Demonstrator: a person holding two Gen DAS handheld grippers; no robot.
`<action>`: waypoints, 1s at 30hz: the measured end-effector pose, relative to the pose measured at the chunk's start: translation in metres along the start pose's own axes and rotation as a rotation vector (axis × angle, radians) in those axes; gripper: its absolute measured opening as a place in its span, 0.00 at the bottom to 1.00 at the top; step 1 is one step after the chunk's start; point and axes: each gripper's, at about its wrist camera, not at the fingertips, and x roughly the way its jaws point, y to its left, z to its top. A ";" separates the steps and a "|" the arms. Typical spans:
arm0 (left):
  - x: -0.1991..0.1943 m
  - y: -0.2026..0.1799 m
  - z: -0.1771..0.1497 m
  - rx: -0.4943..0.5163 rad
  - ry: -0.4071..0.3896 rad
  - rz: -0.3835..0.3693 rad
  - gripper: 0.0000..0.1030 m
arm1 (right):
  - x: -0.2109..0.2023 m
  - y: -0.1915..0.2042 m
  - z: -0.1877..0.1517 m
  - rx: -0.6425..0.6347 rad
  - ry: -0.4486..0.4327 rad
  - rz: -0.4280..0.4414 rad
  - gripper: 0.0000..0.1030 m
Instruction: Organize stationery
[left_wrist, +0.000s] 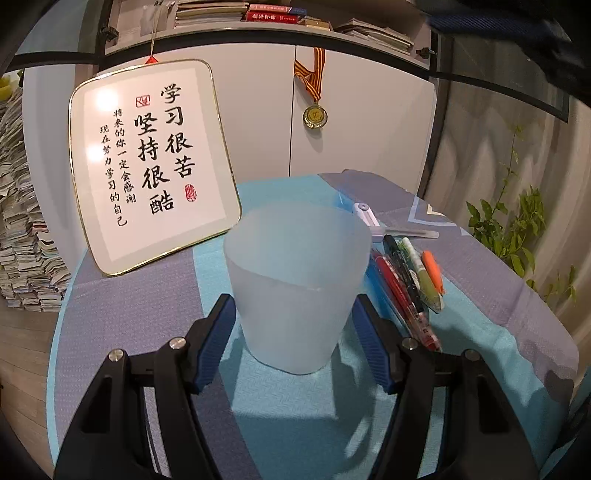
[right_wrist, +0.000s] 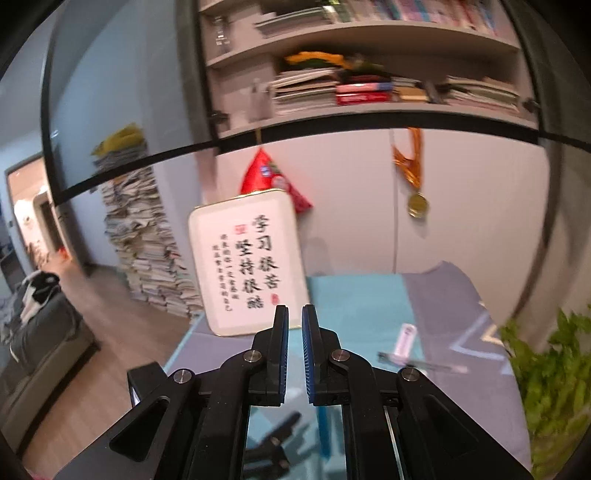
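Note:
A frosted translucent cup (left_wrist: 295, 288) stands upright on the blue and grey tablecloth (left_wrist: 147, 295). My left gripper (left_wrist: 293, 306) is open, its blue-padded fingers on either side of the cup's lower half with small gaps. Right of the cup lie several pens: a red one (left_wrist: 402, 295), a black one (left_wrist: 400, 266), a green highlighter (left_wrist: 424, 277) and an orange highlighter (left_wrist: 434, 271). A white correction tape (left_wrist: 365, 214) lies behind them; it also shows in the right wrist view (right_wrist: 404, 341). My right gripper (right_wrist: 294, 332) is shut and empty, held above the table.
A framed calligraphy board (left_wrist: 155, 166) leans against the white cabinet (left_wrist: 369, 122) at the back left. A medal (left_wrist: 314, 115) hangs on the cabinet. A green plant (left_wrist: 517, 229) stands off the table's right side. Stacked books (left_wrist: 22, 229) stand at the left.

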 end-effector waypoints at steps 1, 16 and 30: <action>0.001 0.001 0.000 -0.003 0.003 -0.002 0.62 | 0.005 0.003 0.001 -0.007 0.000 0.004 0.05; 0.009 0.008 -0.003 -0.045 0.055 0.009 0.46 | 0.117 -0.086 -0.066 0.283 0.550 -0.008 0.14; 0.011 0.024 0.015 -0.199 -0.082 0.080 0.92 | 0.098 -0.121 -0.072 0.372 0.548 -0.044 0.46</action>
